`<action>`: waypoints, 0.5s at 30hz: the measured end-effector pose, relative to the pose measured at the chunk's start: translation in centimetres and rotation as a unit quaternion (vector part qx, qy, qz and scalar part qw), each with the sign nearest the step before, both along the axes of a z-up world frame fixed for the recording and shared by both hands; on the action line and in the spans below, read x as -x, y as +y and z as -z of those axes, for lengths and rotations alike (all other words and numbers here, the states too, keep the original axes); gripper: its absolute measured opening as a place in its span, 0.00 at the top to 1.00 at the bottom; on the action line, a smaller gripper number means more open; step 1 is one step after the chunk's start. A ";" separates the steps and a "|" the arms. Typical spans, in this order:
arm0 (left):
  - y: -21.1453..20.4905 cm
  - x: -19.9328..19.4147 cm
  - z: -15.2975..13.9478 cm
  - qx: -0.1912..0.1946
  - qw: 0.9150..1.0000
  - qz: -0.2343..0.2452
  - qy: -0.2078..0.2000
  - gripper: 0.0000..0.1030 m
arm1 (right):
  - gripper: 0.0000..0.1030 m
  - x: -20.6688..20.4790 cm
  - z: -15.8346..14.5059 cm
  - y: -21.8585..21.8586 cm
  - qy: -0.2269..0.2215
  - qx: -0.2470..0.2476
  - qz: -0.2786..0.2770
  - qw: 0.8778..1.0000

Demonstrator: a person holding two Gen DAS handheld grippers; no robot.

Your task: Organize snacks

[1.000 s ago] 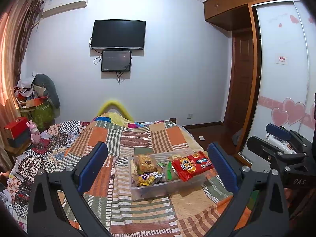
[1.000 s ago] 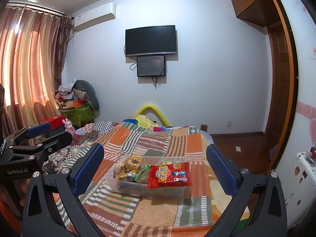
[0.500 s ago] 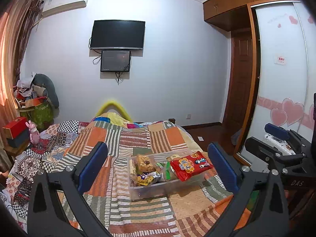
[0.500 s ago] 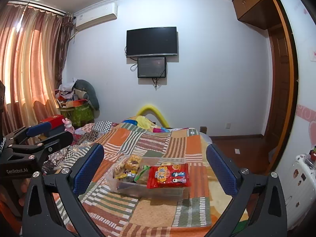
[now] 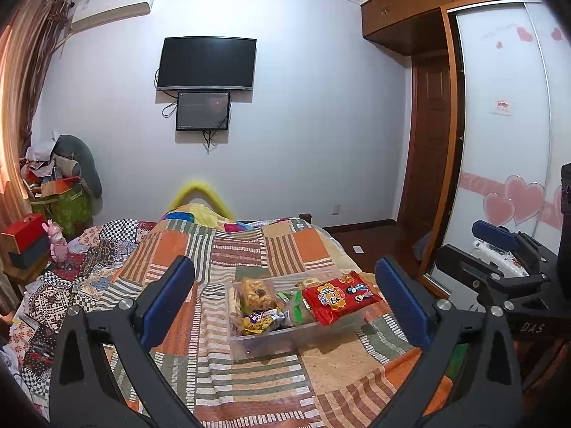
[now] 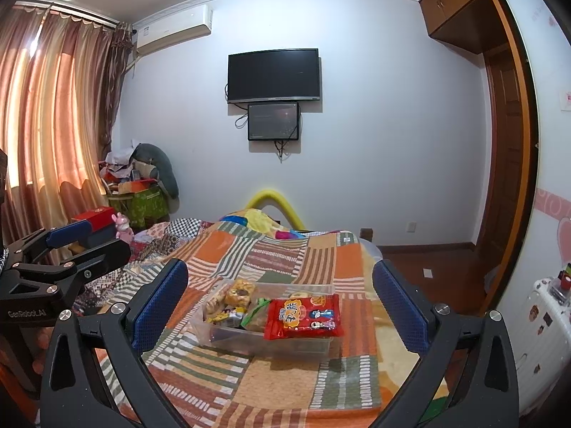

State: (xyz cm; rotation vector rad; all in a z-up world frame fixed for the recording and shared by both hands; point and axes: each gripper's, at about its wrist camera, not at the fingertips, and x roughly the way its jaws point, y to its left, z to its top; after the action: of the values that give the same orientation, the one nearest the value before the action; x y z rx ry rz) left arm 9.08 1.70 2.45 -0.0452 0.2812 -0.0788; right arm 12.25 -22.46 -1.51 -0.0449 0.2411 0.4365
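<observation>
One clear bin (image 5: 271,339) of snacks on the bed (image 5: 249,249), one red packet (image 5: 339,296) on top, left claw (image 5: 285,299) and right claw (image 6: 282,303) both released, suitcase (image 6: 542,324) visible only from the right wrist.

Two wrist views, side by side above the bed (image 5: 249,249), facing the wall TV (image 6: 273,75).

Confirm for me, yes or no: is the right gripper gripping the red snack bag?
No, the right gripper is open and back from the red snack bag, which lies across the clear bin.
</observation>
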 end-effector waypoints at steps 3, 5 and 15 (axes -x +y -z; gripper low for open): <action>0.0 0.0 0.0 0.001 1.000 0.000 0.000 0.00 | 0.00 -0.1 0.2 -0.1 0.004 -0.002 0.001 1.000; 0.1 0.0 0.0 0.003 1.000 0.001 0.002 0.00 | 0.00 -0.2 0.3 -0.1 0.005 -0.001 0.002 1.000; 0.2 -0.4 0.2 0.013 1.000 0.006 0.012 0.00 | 0.00 -0.2 0.5 -0.1 0.006 0.001 -0.001 1.000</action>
State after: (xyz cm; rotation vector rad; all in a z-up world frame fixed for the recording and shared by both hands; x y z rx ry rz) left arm 9.45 1.85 2.21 -0.0694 0.3049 -0.0932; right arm 12.49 -22.56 -1.97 -0.0448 0.2541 0.4392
